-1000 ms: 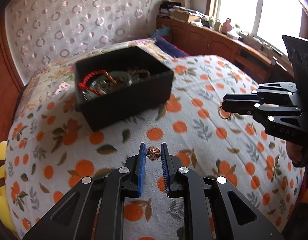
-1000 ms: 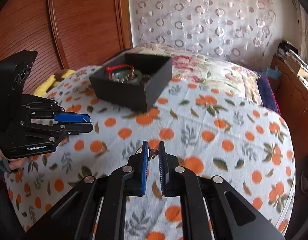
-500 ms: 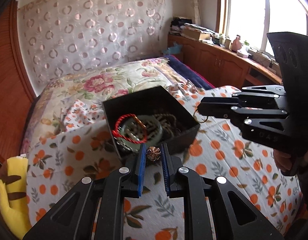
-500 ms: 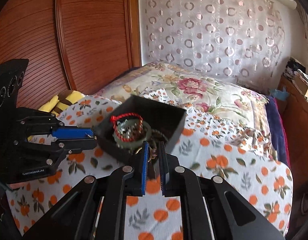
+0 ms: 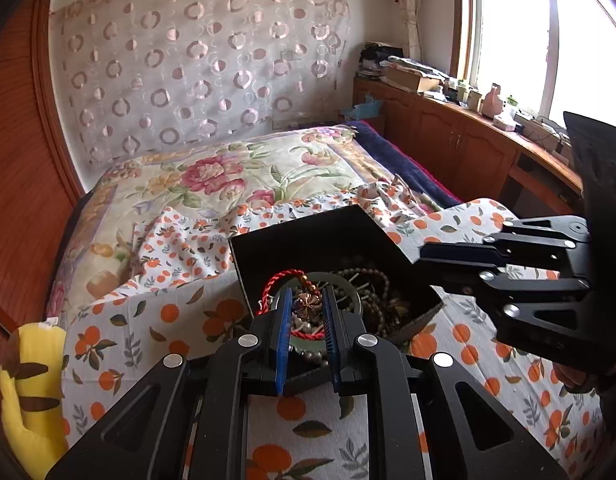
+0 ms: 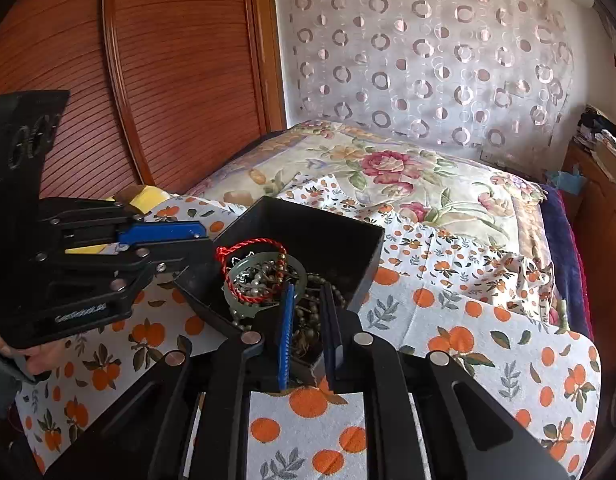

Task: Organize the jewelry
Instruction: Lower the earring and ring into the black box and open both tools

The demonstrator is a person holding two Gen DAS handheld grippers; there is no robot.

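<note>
Small flower-shaped charm (image 5: 306, 305), centre of the left wrist view, sits pinched between the narrow jaws of our left gripper (image 5: 306, 307), above the near part of the black box (image 5: 332, 232) of beads and bangle. Our right gripper (image 6: 306, 312), lower centre of its view, is opening; nothing clearly between its pads. We'd release low, over the box interior, clear of the red cord (image 6: 247, 246).
</note>
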